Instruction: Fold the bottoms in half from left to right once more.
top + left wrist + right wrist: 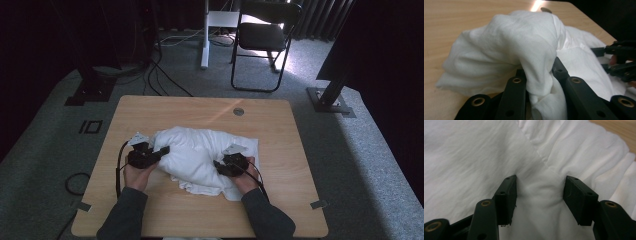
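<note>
No writing, label, brand, number or sign can be read anywhere in these pictures. The white cloth (200, 157) is plain in the high view and in both gripper views, with no tag or print showing on it, and the wooden surface (165, 112) bears no lettering. The black jaws carry only bare metal rivets, and the small dark square outline on the carpet (91, 126) left of the surface is too small to tell as any sign.
</note>
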Demonstrator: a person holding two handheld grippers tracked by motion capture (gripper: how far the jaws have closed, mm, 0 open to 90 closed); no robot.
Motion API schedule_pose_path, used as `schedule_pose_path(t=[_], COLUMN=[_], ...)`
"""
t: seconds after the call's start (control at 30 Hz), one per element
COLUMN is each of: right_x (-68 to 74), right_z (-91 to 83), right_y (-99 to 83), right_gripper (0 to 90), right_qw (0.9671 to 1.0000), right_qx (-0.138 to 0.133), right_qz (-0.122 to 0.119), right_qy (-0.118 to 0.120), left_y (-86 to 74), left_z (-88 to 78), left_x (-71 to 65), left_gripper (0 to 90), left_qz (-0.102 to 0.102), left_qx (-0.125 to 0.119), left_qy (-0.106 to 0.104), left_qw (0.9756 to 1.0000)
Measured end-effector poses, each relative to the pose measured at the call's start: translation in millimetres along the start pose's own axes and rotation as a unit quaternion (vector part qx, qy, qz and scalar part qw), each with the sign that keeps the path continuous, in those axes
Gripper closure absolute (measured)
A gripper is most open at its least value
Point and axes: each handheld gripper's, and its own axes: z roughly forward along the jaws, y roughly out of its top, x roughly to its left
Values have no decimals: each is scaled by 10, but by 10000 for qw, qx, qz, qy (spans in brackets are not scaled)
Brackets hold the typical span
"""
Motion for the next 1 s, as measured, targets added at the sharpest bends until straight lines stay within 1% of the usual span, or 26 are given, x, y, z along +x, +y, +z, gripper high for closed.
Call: schedule_pose_path(t=[0.07, 0.1, 0.13, 0.23, 0.37, 0.47, 0.57, 0.67, 0.73, 0.9, 1.0], right_x=[5, 10, 21, 57, 106, 162, 218, 304, 366, 460, 534], right_z=[19, 26, 35, 55, 92, 128, 164, 206, 234, 305, 360], right_y=[-4, -4, -2, 6, 17, 28, 49, 54, 65, 120, 167], right_gripper=[437, 437, 438, 440, 443, 447, 452, 467, 473, 479, 482], right_qw=[10000, 10000, 10000, 9999, 9999, 9998, 9998, 9993, 9992, 9992, 9993], right_qx=[-2, -3, 12, 38, 19, -8, -44, -156, -206, -266, -293], right_qz=[28, 15, -11, -89, -90, -159, -163, -234, -191, -154, -165], right_qy=[11, 7, -22, -88, -99, -140, -137, -257, -293, -265, -181], left_y=[50, 82, 99, 176, 260, 320, 375, 416, 439, 493, 524], left_z=[-13, -20, -21, -38, -67, -85, -98, -99, -98, -82, -48], left_x=[-21, -40, -57, -128, -210, -267, -303, -336, -355, -429, -508], left_gripper=[788, 788, 788, 789, 789, 789, 790, 790, 790, 790, 790], left_qz=[19, 74, 82, 211, 354, 442, 497, 534, 569, 648, 765], left_qx=[-61, -74, -93, -154, -229, -272, -324, -358, -364, -395, -368], left_qy=[-54, -58, -63, -117, -176, -208, -269, -287, -302, -391, -469], left_qw=[10000, 9999, 9999, 9996, 9990, 9984, 9979, 9975, 9973, 9964, 9953])
